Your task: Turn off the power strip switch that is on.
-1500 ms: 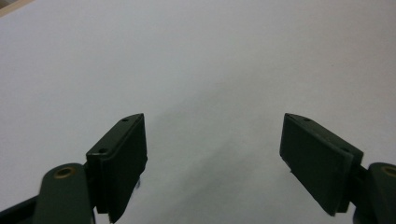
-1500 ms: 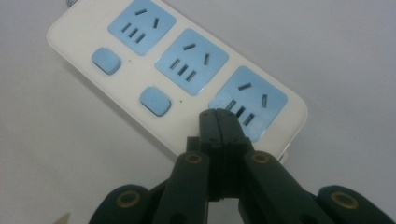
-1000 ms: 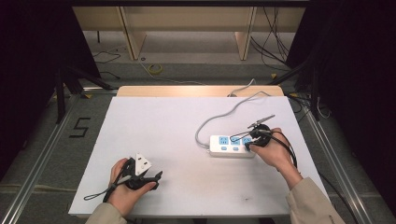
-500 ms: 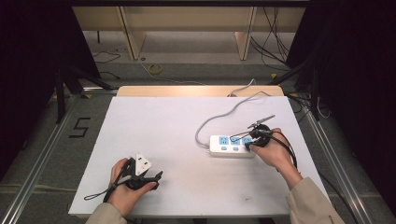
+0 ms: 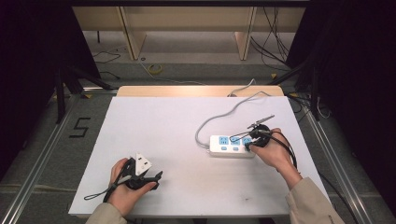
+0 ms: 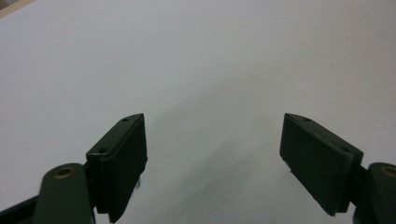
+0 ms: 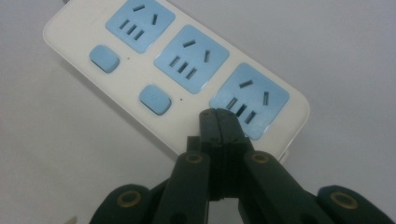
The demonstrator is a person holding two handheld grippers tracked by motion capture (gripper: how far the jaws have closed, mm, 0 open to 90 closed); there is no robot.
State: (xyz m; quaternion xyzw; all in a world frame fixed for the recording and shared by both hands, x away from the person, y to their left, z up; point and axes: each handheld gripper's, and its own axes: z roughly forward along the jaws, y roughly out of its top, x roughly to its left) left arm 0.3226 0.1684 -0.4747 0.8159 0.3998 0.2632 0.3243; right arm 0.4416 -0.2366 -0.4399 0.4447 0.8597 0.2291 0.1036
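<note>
White power strip (image 5: 232,145) (blue sockets) flat on table.

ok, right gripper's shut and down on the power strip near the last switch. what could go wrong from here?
1. The right gripper has its closed tips on the power strip, where the third switch would be, right beside the end socket. A small slip could put them on the socket slots.
2. Nothing braces the strip: the left gripper sits open and far off, so a push may slide or tilt it.
3. Its cord curves loose across the table and could snag.
</note>
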